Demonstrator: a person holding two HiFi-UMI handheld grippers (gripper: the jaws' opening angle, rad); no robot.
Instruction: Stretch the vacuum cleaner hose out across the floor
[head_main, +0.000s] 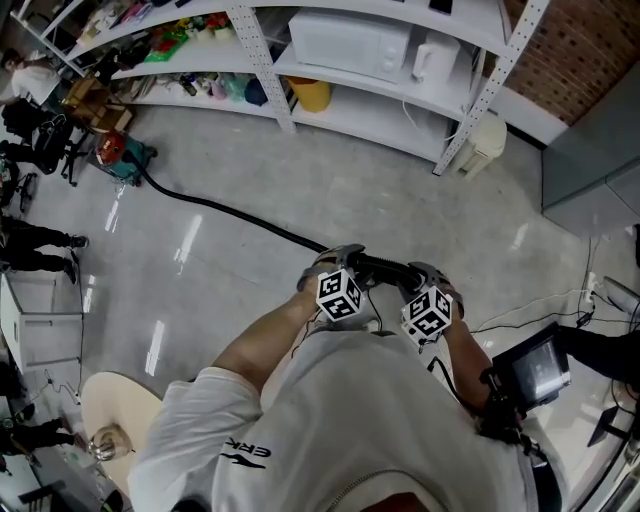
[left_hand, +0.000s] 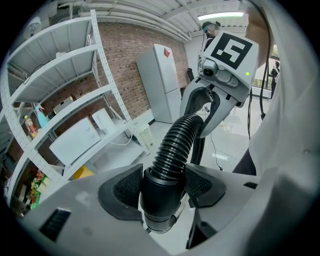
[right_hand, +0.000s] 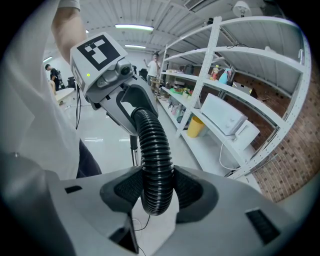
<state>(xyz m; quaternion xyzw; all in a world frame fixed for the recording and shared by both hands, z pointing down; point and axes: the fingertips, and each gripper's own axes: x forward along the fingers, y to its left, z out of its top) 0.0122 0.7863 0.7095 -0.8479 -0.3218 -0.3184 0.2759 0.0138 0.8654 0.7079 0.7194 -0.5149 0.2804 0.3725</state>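
A black ribbed vacuum hose (head_main: 225, 210) runs from the red and teal vacuum cleaner (head_main: 122, 157) at the far left across the grey floor up to my hands. The left gripper (head_main: 336, 258) is shut on the hose's smooth black cuff (left_hand: 161, 192), its pads pressing both sides. From there a short ribbed stretch (left_hand: 176, 142) bridges over to the right gripper (left_hand: 226, 65). The right gripper (head_main: 420, 274) is shut on the ribbed hose (right_hand: 156, 170), and the left gripper (right_hand: 107, 62) shows just beyond it. Both grippers are held close together in front of my chest.
White metal shelving (head_main: 285, 100) lines the far wall, holding a microwave (head_main: 350, 42) and a yellow bucket (head_main: 312, 93). A white bin (head_main: 487, 135) stands by its post. Cables (head_main: 540, 305) and a small screen (head_main: 538, 366) are at the right, a round wooden table (head_main: 105, 405) at lower left.
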